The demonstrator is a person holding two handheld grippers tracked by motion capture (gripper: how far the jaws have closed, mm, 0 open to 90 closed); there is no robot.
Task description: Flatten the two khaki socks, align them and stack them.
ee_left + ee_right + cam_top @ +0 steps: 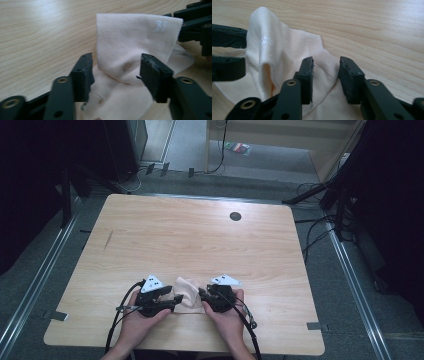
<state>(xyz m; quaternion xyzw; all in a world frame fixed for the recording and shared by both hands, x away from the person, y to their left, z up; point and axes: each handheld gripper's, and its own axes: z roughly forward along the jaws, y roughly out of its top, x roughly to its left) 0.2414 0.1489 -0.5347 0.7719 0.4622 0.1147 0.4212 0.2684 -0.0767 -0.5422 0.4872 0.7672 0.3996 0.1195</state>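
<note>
High view: a pale cloth lay on the worktop near its front edge, bunched between the left hand-held gripper and the right hand-held gripper, each aimed inward at it. Folding appeared to be at an early stage; the cloth was still rumpled, and no flat, squared fold was visible. No container was on the worktop.

Left gripper view: a raised flap of the cloth stood just beyond the jaws, which were partly open; the pads did not press on it.

Right gripper view: the cloth lay ahead and to the left, one edge running between the jaws, which stood apart without pinching it. Gripping and laying the flap over remained.
</note>
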